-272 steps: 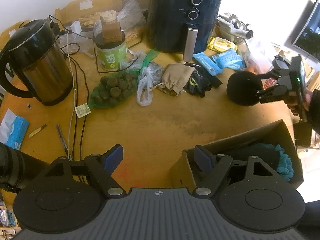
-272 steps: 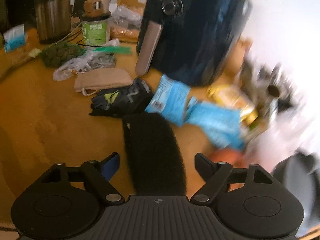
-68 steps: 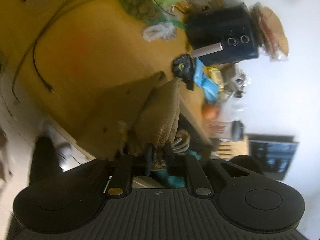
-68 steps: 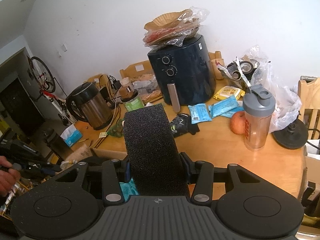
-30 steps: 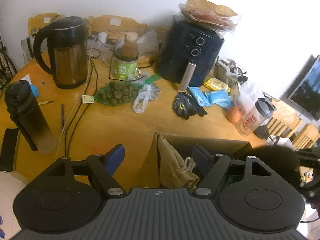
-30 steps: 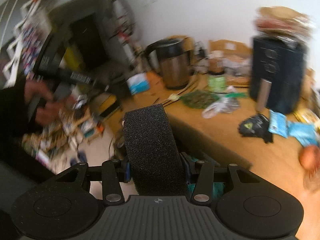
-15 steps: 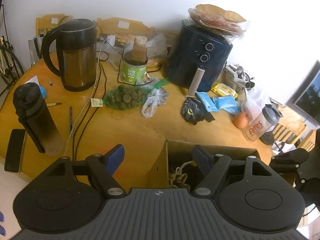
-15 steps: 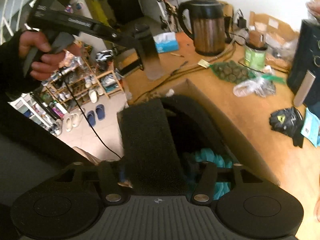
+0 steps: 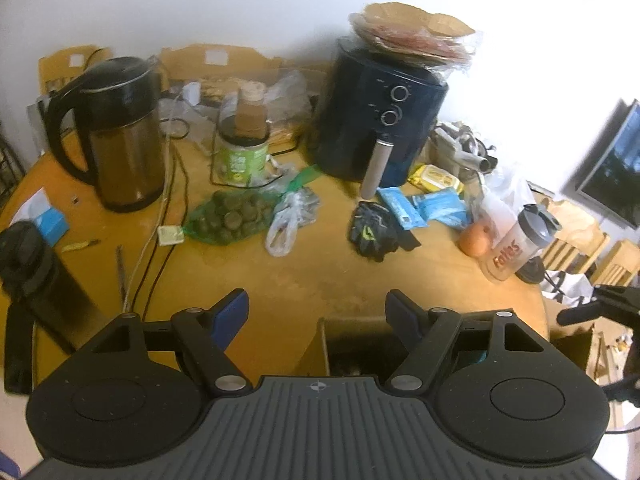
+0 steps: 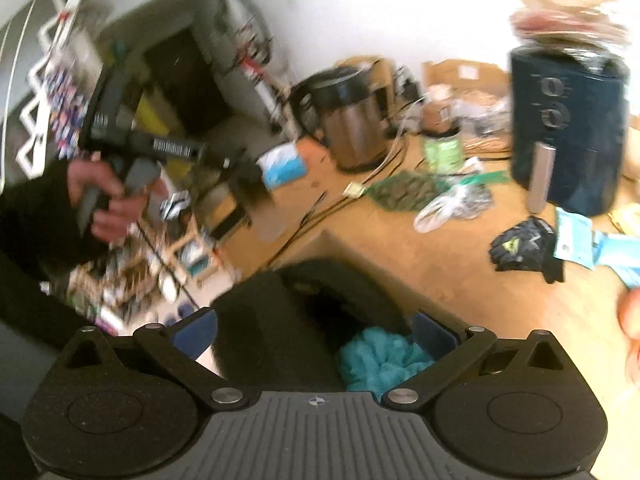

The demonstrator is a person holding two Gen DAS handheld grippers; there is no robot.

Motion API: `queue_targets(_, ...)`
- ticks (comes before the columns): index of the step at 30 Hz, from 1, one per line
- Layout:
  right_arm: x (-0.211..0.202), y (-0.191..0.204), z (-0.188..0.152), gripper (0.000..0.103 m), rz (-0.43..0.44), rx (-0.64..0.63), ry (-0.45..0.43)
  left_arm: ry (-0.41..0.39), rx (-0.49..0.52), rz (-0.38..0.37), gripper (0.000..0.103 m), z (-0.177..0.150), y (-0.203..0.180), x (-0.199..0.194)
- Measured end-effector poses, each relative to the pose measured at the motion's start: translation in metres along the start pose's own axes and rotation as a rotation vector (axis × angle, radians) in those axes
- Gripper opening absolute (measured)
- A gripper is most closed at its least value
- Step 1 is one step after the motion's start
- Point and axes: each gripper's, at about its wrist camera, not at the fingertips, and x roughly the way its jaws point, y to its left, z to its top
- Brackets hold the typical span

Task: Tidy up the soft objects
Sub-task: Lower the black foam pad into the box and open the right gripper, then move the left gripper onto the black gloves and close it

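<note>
Right wrist view: right claw (image 10: pixel 314 334) is caught opening wide w/ the black foam block (image 10: pixel 272 332) loose between the jaws, not pinched like a sec ago, so it's being dropped into the cardboard box (image 10: pixel 360 252) next to the teal fluffy thing (image 10: pixel 380 360). One more soft item sorted, prob. Block sits just ahead of the claw, lower-left in the box. Left claw (image 9: pixel 316 312) is held spread and empty above the surface (image 9: pixel 320 272); black gloves (image 9: pixel 372 232) lie further back, not boxed yet.

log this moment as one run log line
left gripper: open, empty | right gripper: opening, foam dropping into box | glove: on table
</note>
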Motion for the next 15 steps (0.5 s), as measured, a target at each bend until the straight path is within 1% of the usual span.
queue_targets(4,-0.01,-0.015,0.001,0.103,-0.088,0.078,-0.057,0.006,0.041,-0.031,0.075,0.012,-0.006,0.013)
queue_targets(6,-0.012,-0.023,0.0,0.103,-0.137,0.114,-0.07,0.009,0.061,-0.044,0.075,0.017,-0.009,0.019)
queue_targets(12,-0.01,-0.044,-0.004,0.103,-0.3,0.194,-0.071,0.03,0.133,-0.077,0.075,0.031,-0.02,0.04)
queue_targets(15,-0.008,-0.053,-0.004,0.103,-0.365,0.222,-0.072,0.046,0.169,-0.086,0.075,0.036,-0.025,0.052)
